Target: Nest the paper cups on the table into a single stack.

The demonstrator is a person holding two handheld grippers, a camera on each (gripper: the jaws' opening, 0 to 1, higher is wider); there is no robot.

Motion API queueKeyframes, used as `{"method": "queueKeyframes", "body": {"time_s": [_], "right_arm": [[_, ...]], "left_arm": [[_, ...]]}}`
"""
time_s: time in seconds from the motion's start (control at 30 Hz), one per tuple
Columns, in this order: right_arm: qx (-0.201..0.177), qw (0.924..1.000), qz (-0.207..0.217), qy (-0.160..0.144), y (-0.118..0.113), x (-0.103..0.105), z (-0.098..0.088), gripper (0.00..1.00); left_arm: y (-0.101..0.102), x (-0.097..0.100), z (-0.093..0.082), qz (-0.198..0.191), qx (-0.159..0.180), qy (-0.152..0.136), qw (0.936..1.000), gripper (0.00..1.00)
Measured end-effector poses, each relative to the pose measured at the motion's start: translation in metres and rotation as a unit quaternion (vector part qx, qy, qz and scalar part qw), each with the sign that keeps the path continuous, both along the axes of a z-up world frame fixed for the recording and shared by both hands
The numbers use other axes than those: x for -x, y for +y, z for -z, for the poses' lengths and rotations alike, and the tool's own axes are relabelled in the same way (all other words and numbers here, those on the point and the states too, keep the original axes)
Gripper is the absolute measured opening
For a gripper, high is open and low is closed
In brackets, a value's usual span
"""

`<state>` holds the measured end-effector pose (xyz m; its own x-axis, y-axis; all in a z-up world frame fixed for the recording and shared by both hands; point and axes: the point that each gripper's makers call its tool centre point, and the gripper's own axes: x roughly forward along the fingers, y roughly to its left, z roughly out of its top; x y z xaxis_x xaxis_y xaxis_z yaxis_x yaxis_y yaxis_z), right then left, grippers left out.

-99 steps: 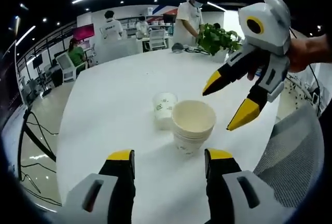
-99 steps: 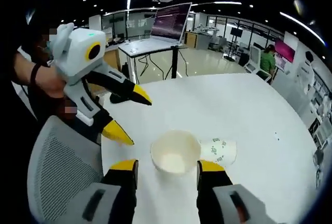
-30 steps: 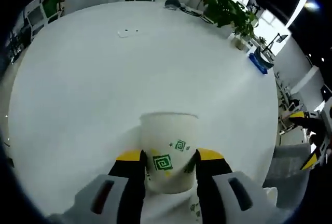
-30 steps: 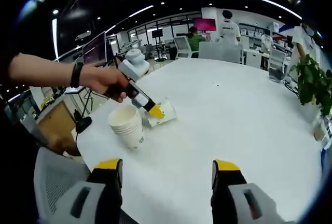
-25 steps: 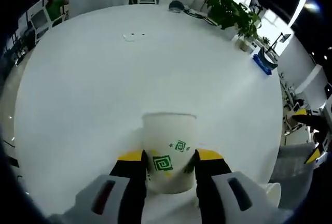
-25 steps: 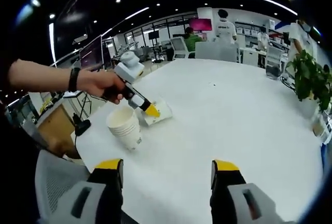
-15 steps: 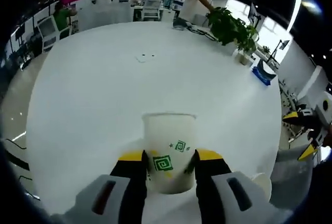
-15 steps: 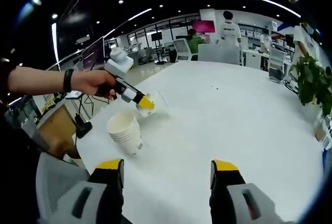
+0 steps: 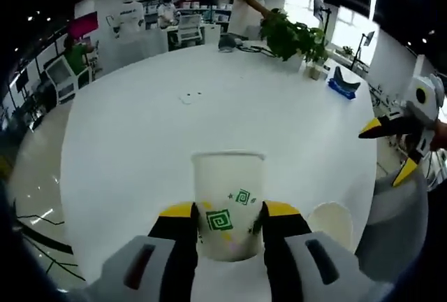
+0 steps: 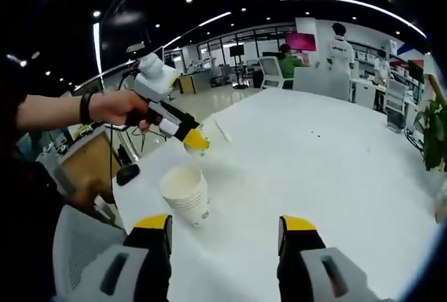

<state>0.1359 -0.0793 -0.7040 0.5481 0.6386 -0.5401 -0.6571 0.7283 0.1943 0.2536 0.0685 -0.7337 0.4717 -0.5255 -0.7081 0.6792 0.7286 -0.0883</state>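
Jaws of the left gripper [image 9: 220, 212] pinch a white paper cup with green square marks [image 9: 228, 204], held above the round white desk [image 9: 140, 141]. The right gripper [image 10: 225, 226] has its jaws spread (nothing between them), near the stack of white paper cups [image 10: 186, 192] standing on the desk.

No readable words, brands or numbers are seen. Green square spiral marks are printed on the side of the paper cup [image 9: 228, 204] in the left gripper view; a small green mark on the stacked cups [image 10: 187, 193] is too small to be made out.
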Motion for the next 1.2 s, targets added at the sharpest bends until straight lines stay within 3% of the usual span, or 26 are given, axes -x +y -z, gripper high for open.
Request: {"method": "queueKeyframes", "body": {"time_s": [0.23,0.43,0.57,0.73,1.07,1.2], "right_arm": [[-0.008,0.9997,-0.023,-0.004,0.01,-0.014,-0.01,0.59],[-0.032,0.9986,-0.041,-0.005,0.026,-0.023,-0.025,0.58],[-0.027,0.9977,-0.062,-0.009,0.034,-0.027,-0.031,0.57],[-0.036,0.9965,-0.075,-0.009,0.042,-0.033,-0.039,0.55],[-0.032,0.991,-0.13,0.005,0.066,-0.03,-0.039,0.5],[-0.035,0.987,-0.156,0.014,0.08,-0.02,-0.038,0.5]], "left_arm": [[-0.007,0.021,-0.023,0.004,0.003,-0.031,0.9995,0.34],[-0.005,0.024,-0.017,0.022,-0.007,-0.048,0.9986,0.35],[-0.01,0.042,-0.024,0.039,-0.018,-0.068,0.9968,0.35],[-0.007,0.04,-0.03,0.05,-0.032,-0.093,0.9939,0.35],[-0.027,0.064,-0.034,0.113,-0.065,-0.134,0.9823,0.35],[-0.038,0.075,-0.034,0.146,-0.079,-0.156,0.9736,0.35]]}}
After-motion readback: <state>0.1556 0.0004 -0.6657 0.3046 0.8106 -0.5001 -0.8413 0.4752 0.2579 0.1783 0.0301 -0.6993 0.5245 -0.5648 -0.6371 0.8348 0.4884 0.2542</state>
